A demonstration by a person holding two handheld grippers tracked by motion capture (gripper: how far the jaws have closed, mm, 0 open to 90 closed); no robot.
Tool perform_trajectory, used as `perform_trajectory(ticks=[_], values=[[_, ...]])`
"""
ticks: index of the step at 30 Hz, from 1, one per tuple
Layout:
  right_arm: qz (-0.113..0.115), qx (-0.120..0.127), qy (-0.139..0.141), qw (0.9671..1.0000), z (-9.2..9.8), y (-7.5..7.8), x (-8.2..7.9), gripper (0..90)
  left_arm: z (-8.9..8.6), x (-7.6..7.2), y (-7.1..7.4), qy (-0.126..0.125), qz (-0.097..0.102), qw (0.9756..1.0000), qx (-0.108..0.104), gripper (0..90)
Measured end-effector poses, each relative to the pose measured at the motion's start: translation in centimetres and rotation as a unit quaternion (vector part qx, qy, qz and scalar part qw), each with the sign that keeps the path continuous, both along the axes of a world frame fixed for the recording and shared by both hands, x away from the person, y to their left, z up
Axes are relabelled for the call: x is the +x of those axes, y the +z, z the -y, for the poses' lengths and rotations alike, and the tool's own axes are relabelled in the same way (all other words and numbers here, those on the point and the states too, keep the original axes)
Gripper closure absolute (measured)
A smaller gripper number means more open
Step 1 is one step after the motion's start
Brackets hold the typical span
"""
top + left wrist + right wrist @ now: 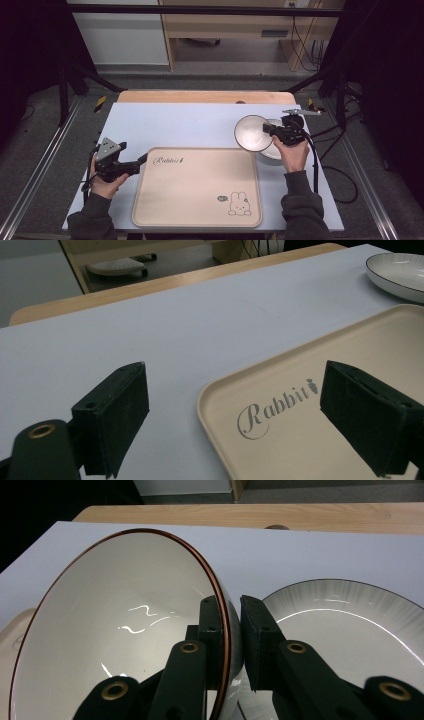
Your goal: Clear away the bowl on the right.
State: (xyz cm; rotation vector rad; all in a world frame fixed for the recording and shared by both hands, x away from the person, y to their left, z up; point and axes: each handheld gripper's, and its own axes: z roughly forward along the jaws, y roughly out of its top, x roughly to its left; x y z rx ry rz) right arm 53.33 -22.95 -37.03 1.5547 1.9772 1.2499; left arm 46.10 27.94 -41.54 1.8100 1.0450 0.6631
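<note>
We find the right gripper (269, 131) clamped on the rim of a bowl (251, 133) — one jaw inside the wall, one outside — with the bowl tipped on edge, raised just off the plate (274, 152) beside it. The tray (197, 187) lies toward the person and to the left of the bowl, its long axis running across the table. The left gripper (142, 160) — jaws wide apart, holding nothing — rests at the tray's left edge; the right hand is the carrier.

The high view looks down and forward on the whole table (150, 120). Each gripper view sits close behind its own jaws, looking along them. Beyond the left jaws lie the tray (300, 430) and the plate (397, 272), both also in the high view.
</note>
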Motion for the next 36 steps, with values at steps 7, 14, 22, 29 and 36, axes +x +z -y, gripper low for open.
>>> perform_trajectory(ticks=[7, 14, 22, 29, 36], values=[[-0.003, 0.009, 0.015, 0.9998, -1.0, 0.1, -0.3, 80.1, 0.0, 0.0, 0.0, 0.0, 0.0, 1.0, 0.0, 11.9], [0.0, 0.009, 0.031, 0.9995, -1.9, 0.2, -0.5, 79.9, 0.0, 0.0, 0.0, 0.001, -0.001, 1.0, 0.0, 11.9], [-0.002, 0.009, 0.058, 0.9983, -3.3, 0.4, -0.9, 79.7, 0.0, 0.0, 0.1, 0.0, 0.001, 1.0, 0.002, 11.9], [-0.006, 0.007, 0.083, 0.9965, -5.0, 0.2, -1.1, 80.3, 0.1, 0.0, 0.1, -0.001, 0.002, 1.0, 0.002, 11.9], [-0.016, 0.004, 0.098, 0.9951, -6.1, -0.2, -1.0, 80.8, 0.1, -0.1, 0.1, -0.001, 0.002, 1.0, 0.002, 11.9]])
